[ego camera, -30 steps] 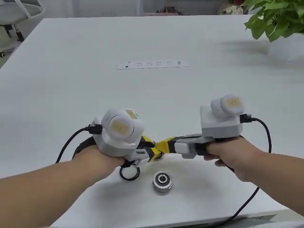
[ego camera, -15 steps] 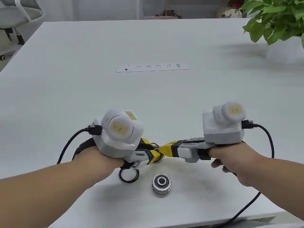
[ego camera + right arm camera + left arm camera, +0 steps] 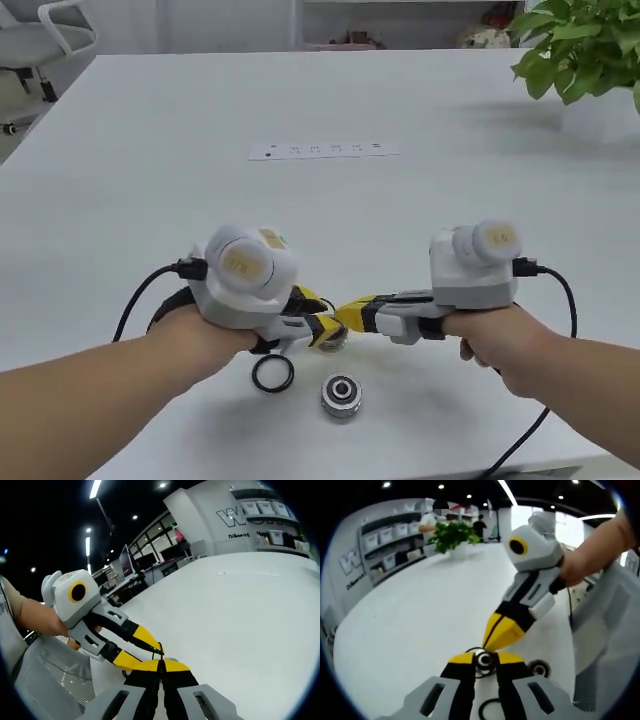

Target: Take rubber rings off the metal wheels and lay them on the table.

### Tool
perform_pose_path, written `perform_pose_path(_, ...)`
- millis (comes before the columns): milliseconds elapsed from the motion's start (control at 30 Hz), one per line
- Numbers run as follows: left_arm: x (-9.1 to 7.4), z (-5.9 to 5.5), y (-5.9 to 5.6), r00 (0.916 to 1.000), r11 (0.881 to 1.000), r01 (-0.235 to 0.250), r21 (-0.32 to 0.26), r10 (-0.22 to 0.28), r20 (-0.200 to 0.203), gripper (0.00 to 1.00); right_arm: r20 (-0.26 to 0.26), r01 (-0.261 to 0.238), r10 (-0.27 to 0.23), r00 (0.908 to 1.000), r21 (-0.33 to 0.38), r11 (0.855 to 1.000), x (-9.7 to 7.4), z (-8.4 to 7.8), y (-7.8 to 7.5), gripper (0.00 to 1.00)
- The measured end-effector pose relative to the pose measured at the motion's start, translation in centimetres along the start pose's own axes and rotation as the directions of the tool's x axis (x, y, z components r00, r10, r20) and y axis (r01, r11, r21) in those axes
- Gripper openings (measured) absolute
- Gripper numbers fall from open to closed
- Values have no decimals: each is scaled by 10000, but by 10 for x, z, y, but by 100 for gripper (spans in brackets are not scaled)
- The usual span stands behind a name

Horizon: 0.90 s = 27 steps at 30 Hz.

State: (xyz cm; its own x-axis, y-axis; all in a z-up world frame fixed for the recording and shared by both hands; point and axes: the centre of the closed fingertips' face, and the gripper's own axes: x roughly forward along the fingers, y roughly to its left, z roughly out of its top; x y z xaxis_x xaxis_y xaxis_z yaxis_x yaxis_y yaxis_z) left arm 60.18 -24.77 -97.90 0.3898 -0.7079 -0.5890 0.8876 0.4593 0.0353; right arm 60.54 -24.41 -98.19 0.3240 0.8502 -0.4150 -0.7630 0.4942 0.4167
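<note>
My left gripper (image 3: 322, 332) is shut on a small metal wheel (image 3: 485, 661), held just above the table. My right gripper (image 3: 348, 314) meets it tip to tip, its yellow jaws shut on a thin black rubber ring (image 3: 473, 650) at the wheel's edge. From the right gripper view, the right gripper (image 3: 161, 664) touches the left gripper (image 3: 147, 647), with the thin ring (image 3: 158, 652) between them. A loose black rubber ring (image 3: 272, 373) lies on the table below the left gripper. A second metal wheel (image 3: 342, 395) stands on the table beside that ring.
A white power strip (image 3: 323, 150) lies further back on the white table (image 3: 420, 200). A potted plant (image 3: 580, 50) stands at the far right corner. Cables trail from both grippers toward the near edge.
The head camera has tilted, so the picture has shifted down a little. Both grippers stay tip to tip at the held wheel. The loose ring and second wheel lie where they were.
</note>
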Motion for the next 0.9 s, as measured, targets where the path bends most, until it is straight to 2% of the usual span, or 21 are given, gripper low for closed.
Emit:
perform_pose_path(267,-15,5,-5,9996,9999,137,-8,-137,261,23,169,-259,259,9995,-7,9997,-1,8,10,0)
perform_pose_path(500,-36,12,-10,9971,9995,294,-131,-284,700,29,317,-450,450,9985,-24,9990,-1,14,19,0)
perform_pose_path(667,-52,8,-11,9963,9994,326,-125,-315,794,35,310,-578,578,9978,-9,9983,1,18,30,0)
perform_pose_path(900,-74,3,-8,9945,9990,216,-404,-173,1037,42,246,-815,814,9964,9,9967,4,19,45,0)
